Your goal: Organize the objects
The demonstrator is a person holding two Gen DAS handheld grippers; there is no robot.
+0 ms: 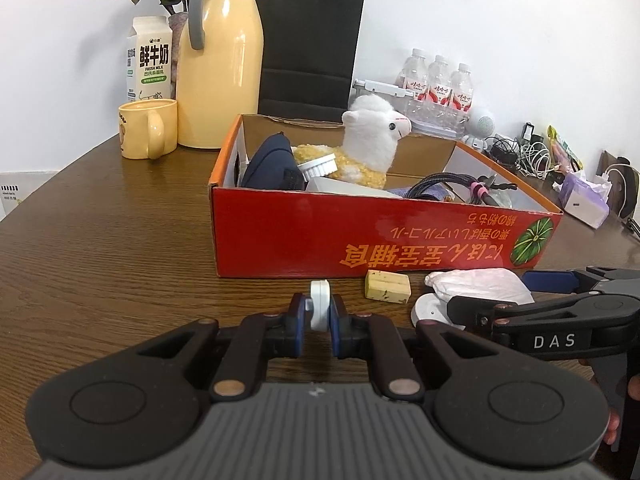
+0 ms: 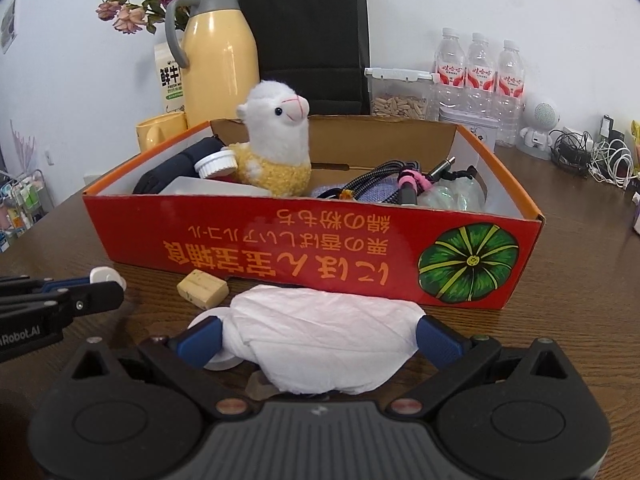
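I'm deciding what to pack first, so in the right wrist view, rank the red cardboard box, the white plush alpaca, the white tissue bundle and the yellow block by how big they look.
1. Red cardboard box
2. White tissue bundle, though nearness to the camera enlarges it
3. White plush alpaca
4. Yellow block

we see bright even indoor light | glare on yellow thermos (image 1: 218, 60) | soft shadows on table (image 1: 100, 240) | fisheye bend, dark corners | near housing blurred

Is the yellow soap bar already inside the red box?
No, the yellow soap bar lies on the wooden table just in front of the red box, outside its front wall.
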